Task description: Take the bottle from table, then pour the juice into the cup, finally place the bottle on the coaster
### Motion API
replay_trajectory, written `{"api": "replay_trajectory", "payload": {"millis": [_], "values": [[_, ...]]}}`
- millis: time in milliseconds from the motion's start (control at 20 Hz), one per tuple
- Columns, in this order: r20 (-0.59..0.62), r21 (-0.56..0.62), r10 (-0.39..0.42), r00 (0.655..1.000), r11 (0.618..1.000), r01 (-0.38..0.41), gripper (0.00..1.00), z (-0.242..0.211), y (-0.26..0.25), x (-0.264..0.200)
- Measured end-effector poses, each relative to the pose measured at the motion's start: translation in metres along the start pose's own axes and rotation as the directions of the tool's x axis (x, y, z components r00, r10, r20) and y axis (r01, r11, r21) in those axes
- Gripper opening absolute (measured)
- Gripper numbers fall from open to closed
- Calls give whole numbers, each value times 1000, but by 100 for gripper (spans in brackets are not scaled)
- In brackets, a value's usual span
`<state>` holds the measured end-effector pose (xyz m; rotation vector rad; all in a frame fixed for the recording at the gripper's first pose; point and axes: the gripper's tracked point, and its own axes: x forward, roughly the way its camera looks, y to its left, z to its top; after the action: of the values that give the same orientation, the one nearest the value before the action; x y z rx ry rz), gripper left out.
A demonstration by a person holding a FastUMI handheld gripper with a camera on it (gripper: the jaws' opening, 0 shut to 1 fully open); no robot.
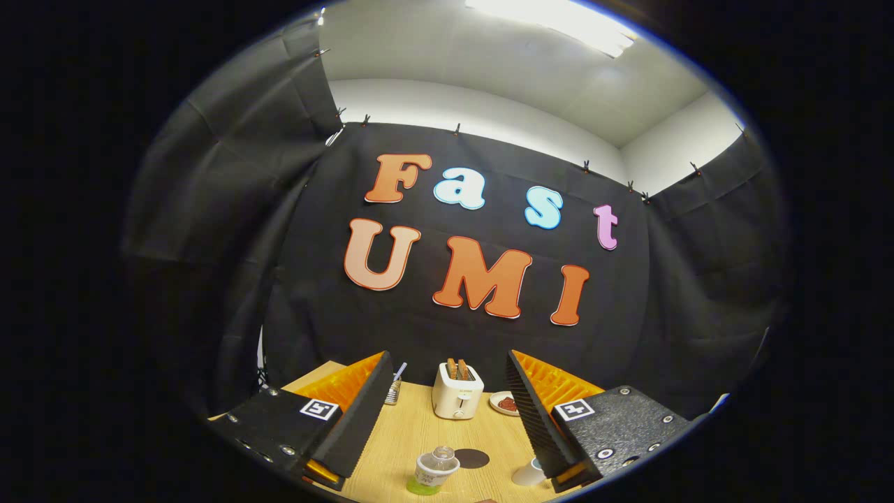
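Note:
A small clear bottle (434,470) with a green label and green juice in it stands upright on the wooden table (412,426), between and below my fingers. Just to its right lies a round dark coaster (472,458). A white cup (529,474) stands further right, partly hidden behind my right finger (534,412). My gripper (447,405) hangs above the table, open wide, with nothing between its fingers.
A white toaster (457,391) with two slices in it stands at the table's far side. To its right is a small plate (506,403) with something red on it. A container with a straw (394,388) stands beside my left finger. Black cloth walls close the booth.

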<state>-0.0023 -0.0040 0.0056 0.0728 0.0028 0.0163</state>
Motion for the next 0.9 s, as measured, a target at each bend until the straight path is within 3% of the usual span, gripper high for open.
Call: {"api": "replay_trajectory", "payload": {"millis": [450,900], "values": [[-19,-76,-42,999,996,40,97,0,-11,-8],[-2,53,-70,998,996,70,98,-14,-24,-9]]}}
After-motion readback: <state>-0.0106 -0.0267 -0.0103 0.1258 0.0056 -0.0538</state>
